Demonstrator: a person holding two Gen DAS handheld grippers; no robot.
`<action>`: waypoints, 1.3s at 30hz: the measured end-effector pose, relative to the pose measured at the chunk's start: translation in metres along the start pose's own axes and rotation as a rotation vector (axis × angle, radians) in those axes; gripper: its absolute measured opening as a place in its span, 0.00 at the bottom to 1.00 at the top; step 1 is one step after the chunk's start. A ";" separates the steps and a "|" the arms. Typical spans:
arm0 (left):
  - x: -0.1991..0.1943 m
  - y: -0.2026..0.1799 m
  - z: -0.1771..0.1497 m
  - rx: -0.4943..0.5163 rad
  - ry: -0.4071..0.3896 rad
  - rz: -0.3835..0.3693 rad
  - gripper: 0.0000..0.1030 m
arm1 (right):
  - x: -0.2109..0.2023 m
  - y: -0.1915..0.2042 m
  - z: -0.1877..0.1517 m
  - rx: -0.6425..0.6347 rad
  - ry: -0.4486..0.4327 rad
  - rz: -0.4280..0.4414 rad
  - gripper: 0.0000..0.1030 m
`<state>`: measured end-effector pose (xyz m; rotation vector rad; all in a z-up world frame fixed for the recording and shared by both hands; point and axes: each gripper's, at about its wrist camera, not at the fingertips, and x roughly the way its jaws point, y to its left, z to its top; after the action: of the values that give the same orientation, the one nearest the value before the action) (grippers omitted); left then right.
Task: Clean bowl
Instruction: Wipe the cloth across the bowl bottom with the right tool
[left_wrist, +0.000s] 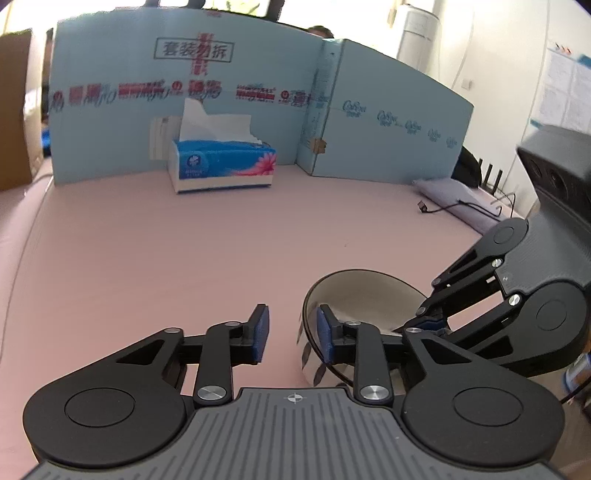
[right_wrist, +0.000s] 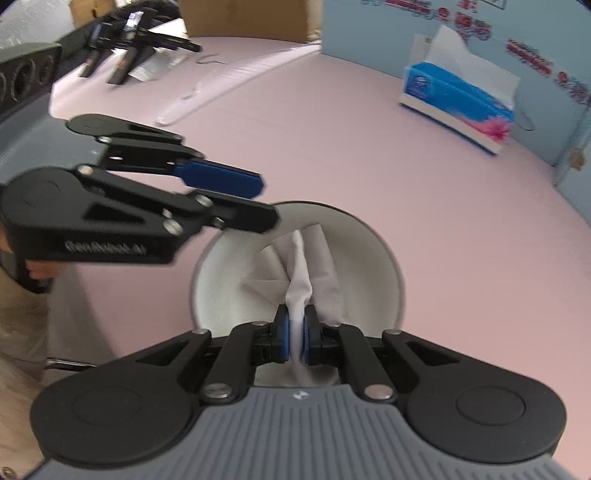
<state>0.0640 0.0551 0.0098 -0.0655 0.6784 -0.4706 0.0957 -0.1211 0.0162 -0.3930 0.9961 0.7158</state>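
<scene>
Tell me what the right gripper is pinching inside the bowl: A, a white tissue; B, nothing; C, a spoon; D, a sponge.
A: in the right wrist view the right gripper is shut on a white tissue that spreads across the inside of the bowl.

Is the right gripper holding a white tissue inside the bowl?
Yes, the right gripper has its jaws shut on a white tissue that spreads down into the bowl.

The light-blue cardboard screen, far beyond the jaws, carries boxed black characters "套装勿拆"; its red print is blurred. The right-hand panel repeats an illegible cursive logo.
</scene>
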 end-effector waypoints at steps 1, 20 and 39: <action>0.000 0.000 0.000 -0.001 0.002 -0.008 0.27 | 0.000 -0.001 0.000 0.001 0.002 -0.016 0.06; -0.001 -0.001 -0.006 0.004 -0.004 -0.046 0.21 | 0.009 0.009 0.010 0.021 -0.056 0.064 0.16; -0.010 0.000 -0.006 0.016 -0.027 -0.044 0.43 | 0.000 0.004 0.004 0.055 0.014 0.083 0.06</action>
<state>0.0536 0.0596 0.0111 -0.0715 0.6474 -0.5166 0.0954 -0.1160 0.0179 -0.3103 1.0483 0.7593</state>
